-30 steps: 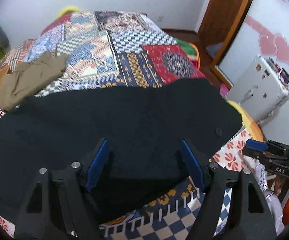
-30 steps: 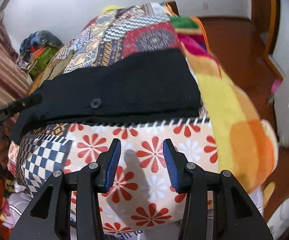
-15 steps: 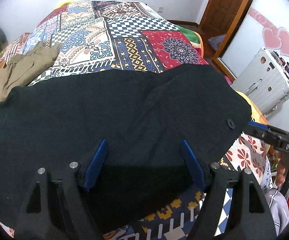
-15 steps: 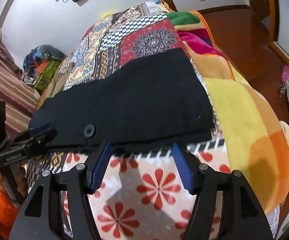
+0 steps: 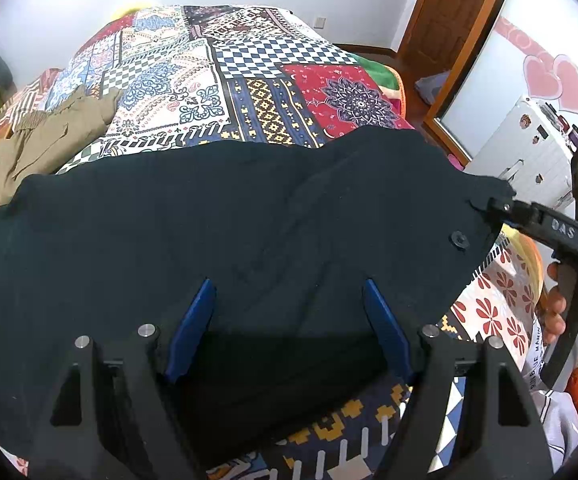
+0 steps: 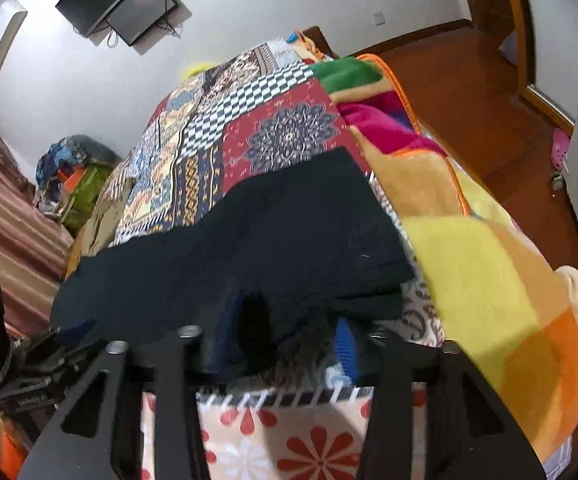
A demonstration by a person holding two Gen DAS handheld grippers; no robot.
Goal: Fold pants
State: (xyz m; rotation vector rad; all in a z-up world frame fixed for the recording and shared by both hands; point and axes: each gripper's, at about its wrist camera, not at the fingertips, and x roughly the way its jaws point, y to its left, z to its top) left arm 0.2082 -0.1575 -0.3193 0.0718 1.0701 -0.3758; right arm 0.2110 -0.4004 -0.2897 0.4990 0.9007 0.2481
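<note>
pants [image 5: 249, 232]: black, spread across patchwork bed [image 5: 273, 92] | right hand-held gripper [image 6: 285, 344]: advanced from bedside onto waist edge, fingers now straddling cloth, not clamped | left hand-held gripper [image 5: 289, 316]: released, over near hem | grasp looks imminent

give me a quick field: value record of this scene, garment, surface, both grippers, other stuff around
garment: black pants spread flat, button visible near the waist corner
surface: patchwork bedspread on a bed
left gripper: jaws open, over the near edge of the pants, not gripping
right gripper: at the waist corner, cloth lying over and between its jaws; grip cannot be confirmed
other clothing: khaki garment at the bed's far left
room: white suitcase, wooden door, wall-mounted tv
</note>
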